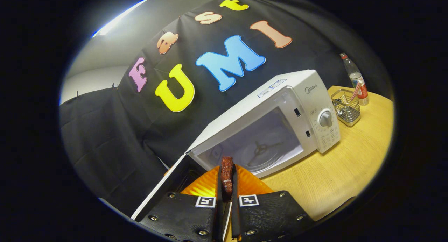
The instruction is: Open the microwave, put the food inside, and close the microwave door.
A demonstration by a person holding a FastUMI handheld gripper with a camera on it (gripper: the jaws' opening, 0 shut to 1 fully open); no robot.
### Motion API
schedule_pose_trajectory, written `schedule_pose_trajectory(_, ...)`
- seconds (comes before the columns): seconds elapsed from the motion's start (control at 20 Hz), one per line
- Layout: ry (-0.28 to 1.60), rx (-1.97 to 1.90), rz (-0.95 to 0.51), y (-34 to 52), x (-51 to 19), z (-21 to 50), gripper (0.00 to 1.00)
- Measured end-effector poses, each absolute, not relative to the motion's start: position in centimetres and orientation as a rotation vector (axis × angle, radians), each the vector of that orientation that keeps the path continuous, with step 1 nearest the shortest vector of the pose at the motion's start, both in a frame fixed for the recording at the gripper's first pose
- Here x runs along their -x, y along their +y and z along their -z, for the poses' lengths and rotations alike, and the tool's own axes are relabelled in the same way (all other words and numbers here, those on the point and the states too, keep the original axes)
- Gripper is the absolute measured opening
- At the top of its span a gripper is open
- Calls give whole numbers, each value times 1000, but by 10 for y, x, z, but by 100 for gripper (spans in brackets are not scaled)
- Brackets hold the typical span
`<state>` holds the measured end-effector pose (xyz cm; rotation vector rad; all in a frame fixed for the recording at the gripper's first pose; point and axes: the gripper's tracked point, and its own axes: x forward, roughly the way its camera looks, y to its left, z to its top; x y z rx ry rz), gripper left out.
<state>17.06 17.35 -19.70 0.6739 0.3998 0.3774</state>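
A white microwave (pixel 308 95) stands on the wooden table (pixel 336 172) with its door (pixel 164 186) swung wide open to the left. Its cavity shows a glass turntable (pixel 260 152) with nothing on it. My gripper (pixel 226 180) is shut on a dark reddish-brown piece of food (pixel 226 173), which stands upright between the fingertips. The food hangs just in front of the microwave's opening, above an orange plate (pixel 206 186) that lies under the fingers.
Right of the microwave stand a wire mesh basket (pixel 346 107) and a clear bottle (pixel 355 77) with a red label, near the table's far edge. Bare wooden table lies in front of the microwave on the right.
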Motion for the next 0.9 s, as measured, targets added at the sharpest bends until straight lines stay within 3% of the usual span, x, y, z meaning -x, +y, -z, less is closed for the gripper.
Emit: schedule_pose_trajectory(0.9, 426, -645, -311, 211, -290, 294, 10)
